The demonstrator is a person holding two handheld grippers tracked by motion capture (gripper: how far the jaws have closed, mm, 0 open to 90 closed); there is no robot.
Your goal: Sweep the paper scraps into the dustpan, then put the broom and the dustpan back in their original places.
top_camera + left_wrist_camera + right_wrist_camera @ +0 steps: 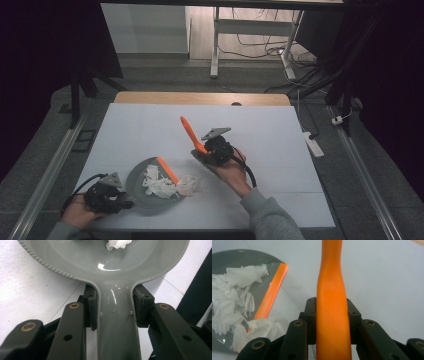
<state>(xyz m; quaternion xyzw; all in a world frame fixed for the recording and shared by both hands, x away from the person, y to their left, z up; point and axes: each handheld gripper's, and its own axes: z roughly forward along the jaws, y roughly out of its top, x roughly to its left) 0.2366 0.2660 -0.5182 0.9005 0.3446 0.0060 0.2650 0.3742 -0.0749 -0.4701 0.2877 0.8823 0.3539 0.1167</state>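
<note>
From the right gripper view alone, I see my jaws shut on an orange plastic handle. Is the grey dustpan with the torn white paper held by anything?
Observer: Yes. The left gripper is shut on the grey dustpan's handle.
Operator: What is at the end of my orange handle?
Observer: In the high view the right gripper holds it near a dark brush head; the orange handle slants up and away from the person.
Operator: Is all the paper in the pan?
Observer: No. Some torn white paper lies past the pan's orange lip, on the white table.
</note>
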